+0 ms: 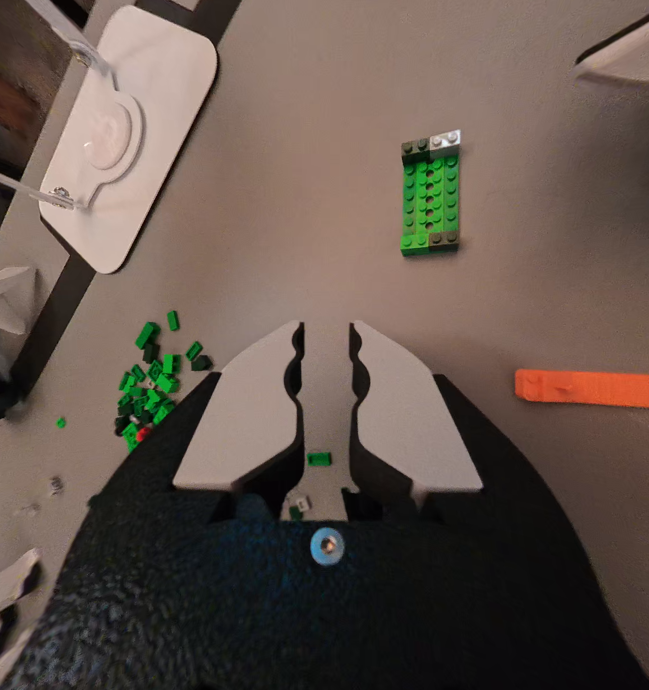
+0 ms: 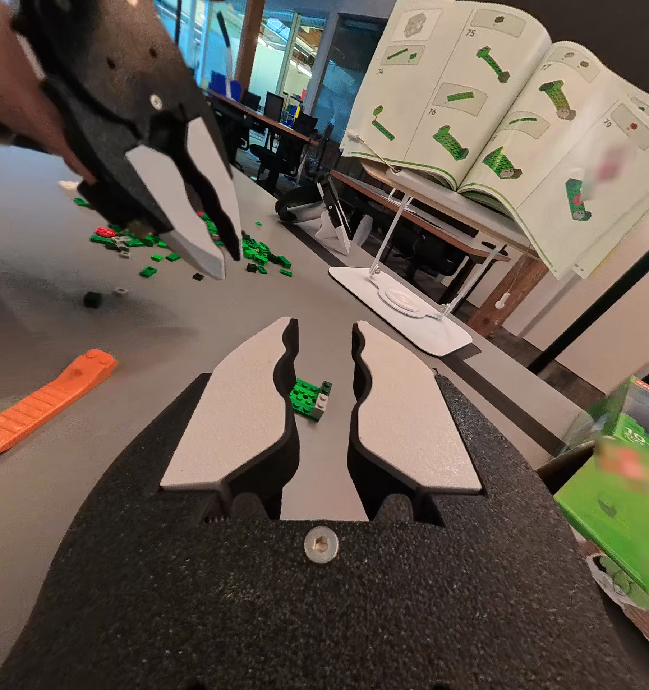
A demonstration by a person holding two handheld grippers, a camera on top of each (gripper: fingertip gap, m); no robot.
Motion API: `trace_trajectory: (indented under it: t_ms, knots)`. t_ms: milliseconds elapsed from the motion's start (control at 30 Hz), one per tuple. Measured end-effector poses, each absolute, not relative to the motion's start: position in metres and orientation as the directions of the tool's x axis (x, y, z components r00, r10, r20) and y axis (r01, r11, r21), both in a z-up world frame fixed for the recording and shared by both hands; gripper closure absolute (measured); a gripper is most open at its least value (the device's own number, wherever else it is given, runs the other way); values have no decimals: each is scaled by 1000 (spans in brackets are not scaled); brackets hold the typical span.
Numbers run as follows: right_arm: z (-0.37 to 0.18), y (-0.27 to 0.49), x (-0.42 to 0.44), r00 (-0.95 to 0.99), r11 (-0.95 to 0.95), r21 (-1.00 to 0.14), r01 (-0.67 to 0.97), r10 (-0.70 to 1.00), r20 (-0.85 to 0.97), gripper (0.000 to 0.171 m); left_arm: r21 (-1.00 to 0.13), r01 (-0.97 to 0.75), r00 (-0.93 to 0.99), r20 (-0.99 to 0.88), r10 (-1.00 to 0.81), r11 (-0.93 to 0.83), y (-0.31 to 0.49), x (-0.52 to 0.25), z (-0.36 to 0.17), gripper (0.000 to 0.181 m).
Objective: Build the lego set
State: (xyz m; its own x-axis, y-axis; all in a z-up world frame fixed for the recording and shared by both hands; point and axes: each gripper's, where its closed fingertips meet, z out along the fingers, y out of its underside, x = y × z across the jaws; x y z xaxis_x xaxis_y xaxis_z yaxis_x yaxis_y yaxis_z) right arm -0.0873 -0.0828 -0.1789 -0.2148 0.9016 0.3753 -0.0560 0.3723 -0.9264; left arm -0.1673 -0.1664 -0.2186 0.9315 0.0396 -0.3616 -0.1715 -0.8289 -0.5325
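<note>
Grey-padded left tool (image 1: 326,328) hovers tilted over the tabletop (image 1: 315,112), jaws apart, empty; green lego build (image 1: 429,194) lies ahead-right; right tool (image 2: 325,325) likewise apart.

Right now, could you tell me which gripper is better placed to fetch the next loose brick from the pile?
Left. The left gripper hangs open right over the pile of loose green bricks, while the right gripper, also open, points at the green assembly.
</note>
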Motion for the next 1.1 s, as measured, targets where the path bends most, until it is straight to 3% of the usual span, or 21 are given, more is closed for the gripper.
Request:
trace_trajectory:
  t_ms: [33, 167, 300, 433, 700, 800, 1100]
  knots:
    - [-179, -82, -88, -212, 372, -926, -54, 902, 375, 145, -573, -171, 933, -355, 55, -802, -166, -168, -222, 153]
    - [-180, -74, -89, -172, 378, -925, -23, 910, 376, 147, -748, -186, 920, -360, 154, -637, -167, -170, -213, 149]
    - [-194, -62, -98, -229, 412, -899, 144, 898, 375, 154, -846, -206, 898, -362, 248, -491, -182, -174, -195, 155]
    - [-217, -57, -108, -355, 289, -886, 362, 922, 156, 156, -899, -172, 898, -311, 311, -402, -200, -184, -191, 156]
    - [-236, -69, -112, -540, 217, -816, 536, 831, -134, 151, -955, -114, 889, -221, 401, -274, -228, -212, -168, 159]
    - [-244, -78, -105, -615, 262, -789, 556, 768, -179, 142, -972, -114, 892, -192, 408, -207, -237, -218, -154, 159]
    - [-255, -94, -98, -671, 327, -760, 562, 717, -187, 139, -978, -104, 892, -173, 417, -183, -241, -224, -155, 160]
